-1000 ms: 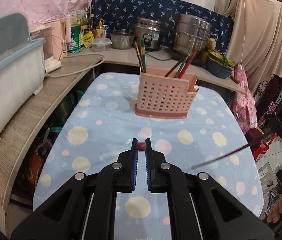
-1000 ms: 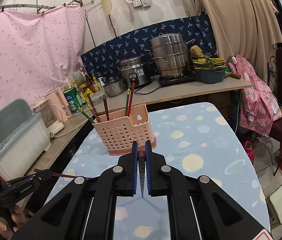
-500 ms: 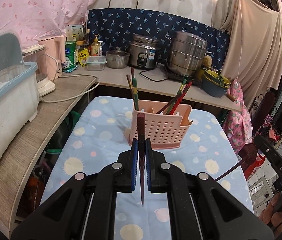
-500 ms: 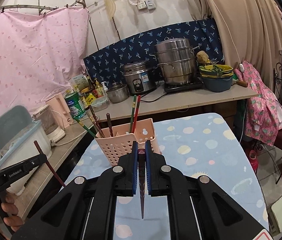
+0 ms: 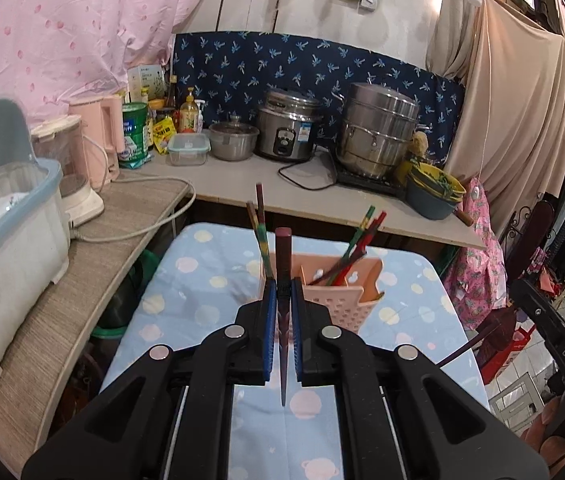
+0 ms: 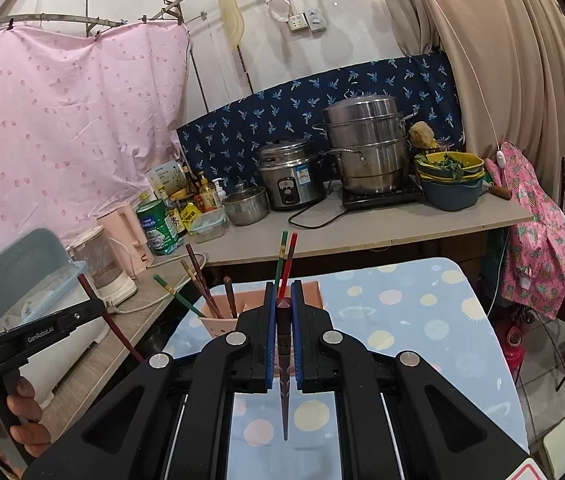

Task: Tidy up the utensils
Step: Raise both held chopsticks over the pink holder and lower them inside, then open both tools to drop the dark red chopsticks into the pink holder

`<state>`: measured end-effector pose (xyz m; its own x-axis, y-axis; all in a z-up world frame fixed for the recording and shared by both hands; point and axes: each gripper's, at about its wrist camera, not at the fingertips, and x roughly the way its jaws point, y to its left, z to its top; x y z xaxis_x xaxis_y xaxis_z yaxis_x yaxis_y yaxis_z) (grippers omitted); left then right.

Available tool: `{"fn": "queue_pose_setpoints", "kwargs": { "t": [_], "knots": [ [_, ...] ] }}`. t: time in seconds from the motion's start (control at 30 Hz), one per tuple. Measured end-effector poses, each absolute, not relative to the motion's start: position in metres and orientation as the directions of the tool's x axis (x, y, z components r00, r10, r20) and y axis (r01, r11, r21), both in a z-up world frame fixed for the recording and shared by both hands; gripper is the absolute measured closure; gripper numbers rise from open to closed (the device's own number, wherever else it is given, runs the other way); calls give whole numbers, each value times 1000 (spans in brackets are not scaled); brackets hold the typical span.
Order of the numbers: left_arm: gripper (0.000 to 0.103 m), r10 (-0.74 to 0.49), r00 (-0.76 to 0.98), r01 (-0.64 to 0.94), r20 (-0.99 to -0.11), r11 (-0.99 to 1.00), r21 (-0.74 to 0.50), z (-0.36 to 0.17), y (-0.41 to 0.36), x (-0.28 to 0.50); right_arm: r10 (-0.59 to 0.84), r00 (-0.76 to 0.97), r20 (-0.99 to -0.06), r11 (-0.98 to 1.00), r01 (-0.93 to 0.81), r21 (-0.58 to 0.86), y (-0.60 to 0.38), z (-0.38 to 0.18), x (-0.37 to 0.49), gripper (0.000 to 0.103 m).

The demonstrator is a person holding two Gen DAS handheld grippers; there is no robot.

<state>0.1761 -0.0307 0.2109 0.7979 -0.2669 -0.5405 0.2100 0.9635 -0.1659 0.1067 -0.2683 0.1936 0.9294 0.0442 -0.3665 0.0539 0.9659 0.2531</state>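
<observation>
Between the pads of each tool, left tool (image 5: 281,292) and right tool (image 6: 282,300), a dark chopstick (image 5: 282,256) is pinched near its thick end, above the desk (image 5: 202,280). The pink holder (image 5: 356,280) stands just ahead. Light, stiff and probably slick, each stick seems best gripped mid-shaft.

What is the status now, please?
Left gripper and right gripper each shut on a dark chopstick. Pink holder ahead, already holding chopsticks. Nothing in the way.

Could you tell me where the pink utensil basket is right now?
The pink basket stands on the spotted table, just beyond both gripper tips, before the counter.
</observation>
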Motion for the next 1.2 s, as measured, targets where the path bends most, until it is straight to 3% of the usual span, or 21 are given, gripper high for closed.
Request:
{"fn": "queue_pose_setpoints", "kwargs": {
  "t": [0.4,0.6,1.2],
  "knots": [
    [96,-241,875,193,-420,969,-154,280,-46,227,45,968,-247,969,18,246,-275,266,163,96],
    [96,-232,885,182,-404,971,-158,289,-54,260,49,975,-219,968,8,251,-274,280,203,96],
    [95,-233,833,174,-501,971,-163,235,-60,302,77,933,-351,962,23,272,-266,212,270,96]
  ]
}}
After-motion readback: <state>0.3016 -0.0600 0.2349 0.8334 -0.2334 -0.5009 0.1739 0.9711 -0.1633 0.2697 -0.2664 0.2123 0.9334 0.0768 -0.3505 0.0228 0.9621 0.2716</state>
